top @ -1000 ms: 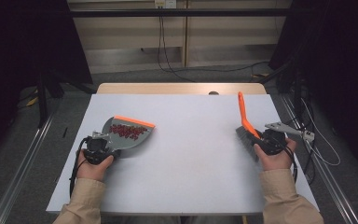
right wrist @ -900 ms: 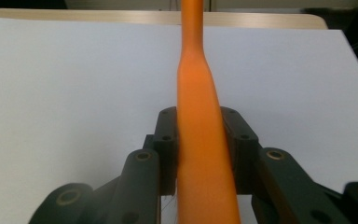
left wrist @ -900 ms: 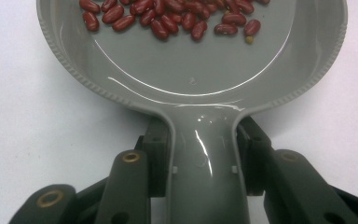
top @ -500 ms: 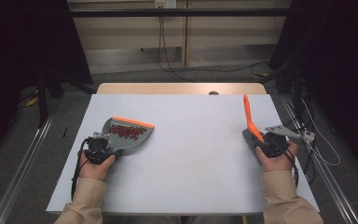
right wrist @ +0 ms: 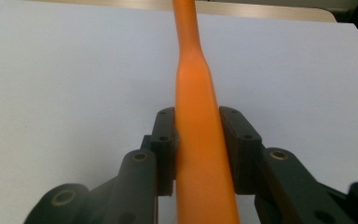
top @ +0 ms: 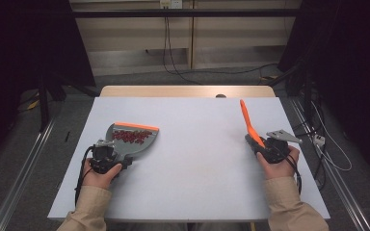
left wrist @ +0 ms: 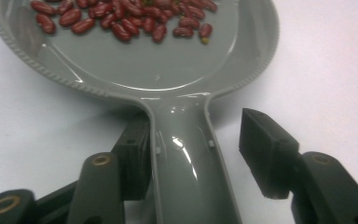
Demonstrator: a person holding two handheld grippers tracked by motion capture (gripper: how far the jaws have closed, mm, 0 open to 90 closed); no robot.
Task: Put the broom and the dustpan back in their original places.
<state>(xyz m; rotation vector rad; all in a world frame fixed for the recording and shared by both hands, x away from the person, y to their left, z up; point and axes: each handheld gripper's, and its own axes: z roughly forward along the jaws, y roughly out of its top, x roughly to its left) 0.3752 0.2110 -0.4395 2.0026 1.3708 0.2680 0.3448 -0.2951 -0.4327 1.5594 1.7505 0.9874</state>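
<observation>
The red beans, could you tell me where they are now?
In the high view they lie in the grey dustpan, left on the table, near its orange lip: red beans.

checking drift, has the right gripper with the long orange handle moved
Yes: the right gripper with its long orange handle has shifted rightward, nearer the white table's right edge.

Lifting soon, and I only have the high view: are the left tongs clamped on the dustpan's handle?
Observer: No, the left tongs are open; one jaw touches the dustpan handle, the other stands apart.
Operator: And the right tongs?
Observer: The right tongs are shut on the orange handle, both jaws against its sides.
Operator: Anything odd among the beans?
Observer: One small yellowish bit lies at the edge of the red beans.
</observation>
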